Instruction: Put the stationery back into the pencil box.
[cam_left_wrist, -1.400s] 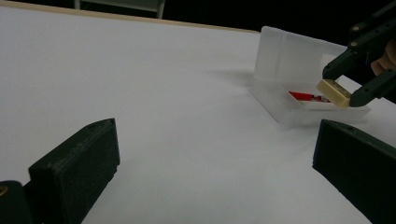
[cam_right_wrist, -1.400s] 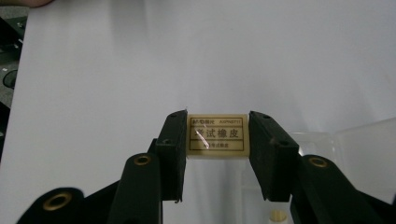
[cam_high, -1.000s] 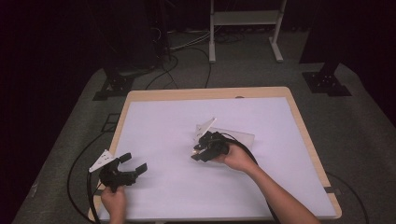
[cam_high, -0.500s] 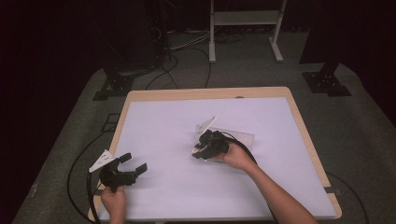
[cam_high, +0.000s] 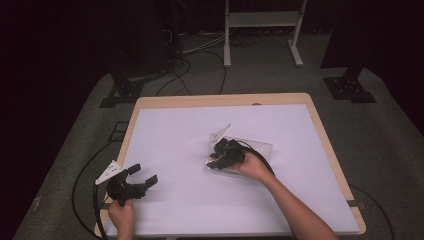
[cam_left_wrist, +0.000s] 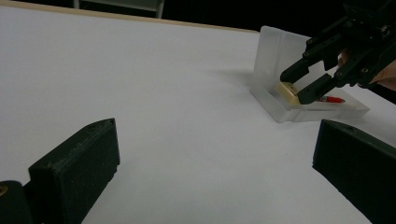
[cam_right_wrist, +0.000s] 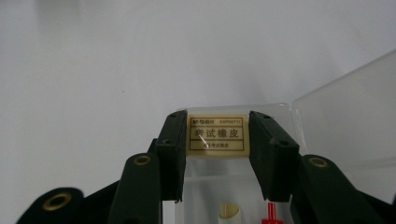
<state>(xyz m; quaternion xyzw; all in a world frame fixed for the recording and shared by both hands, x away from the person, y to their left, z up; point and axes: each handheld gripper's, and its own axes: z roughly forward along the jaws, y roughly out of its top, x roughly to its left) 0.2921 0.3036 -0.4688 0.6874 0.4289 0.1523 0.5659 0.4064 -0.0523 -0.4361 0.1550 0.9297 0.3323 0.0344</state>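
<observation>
Clear plastic forms the open case (cam_high: 250, 150) right of centre on the white table (cam_high: 175, 125); in the high view nothing has shifted since a second ago, the right gripper (cam_high: 220, 156) still down in the case and the left gripper (cam_high: 142, 175) resting near the table's front left corner, jaws wide and empty. In the left gripper view, its own jaws stand far apart, and farther off the right gripper (cam_left_wrist: 292, 88) clamps a cream eraser (cam_left_wrist: 287, 91) in the case's near end beside a red-tipped item (cam_left_wrist: 331, 99). In the right gripper view, the eraser (cam_right_wrist: 217, 135) sits gripped by its short ends, long axis running jaw to jaw, printed label facing the camera.
</observation>
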